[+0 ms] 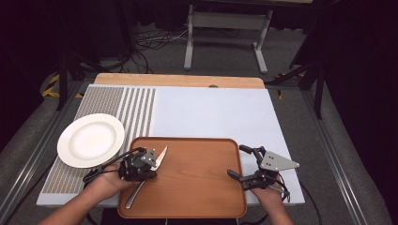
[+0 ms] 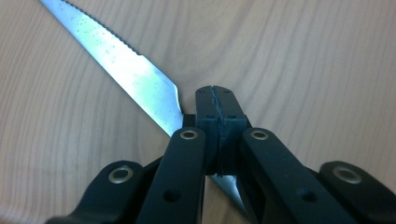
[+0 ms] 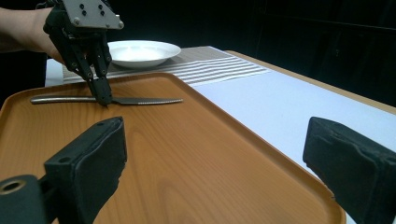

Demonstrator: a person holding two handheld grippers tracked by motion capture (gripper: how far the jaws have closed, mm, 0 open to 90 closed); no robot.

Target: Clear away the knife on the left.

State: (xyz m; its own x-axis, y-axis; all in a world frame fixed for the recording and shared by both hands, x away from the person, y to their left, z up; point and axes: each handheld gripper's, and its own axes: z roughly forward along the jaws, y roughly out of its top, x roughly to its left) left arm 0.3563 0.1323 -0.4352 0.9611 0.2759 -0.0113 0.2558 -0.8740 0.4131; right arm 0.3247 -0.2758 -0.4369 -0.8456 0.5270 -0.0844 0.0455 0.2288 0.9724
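Left gripper (image 1: pixel 149 165): jaws closed on the serrated steel table knife (image 1: pixel 161 157), clamped where blade meets handle. That point is probably chosen so the knife balances when lifted. In the right gripper view the knife lies flat on the rectangular brown wooden tray (image 1: pixel 197 187), near its left side, with the gripper standing steeply over it.

Right gripper (image 1: pixel 245 163): jaws wide apart and empty, held just beside the tray's right edge, apparently in reserve.

Round white ceramic plate (image 1: pixel 91 139): empty, on the striped grey placemat (image 1: pixel 136 105), left of the tray on the white-covered desk (image 1: pixel 216 112). It is a plausible reference for setting the knife.
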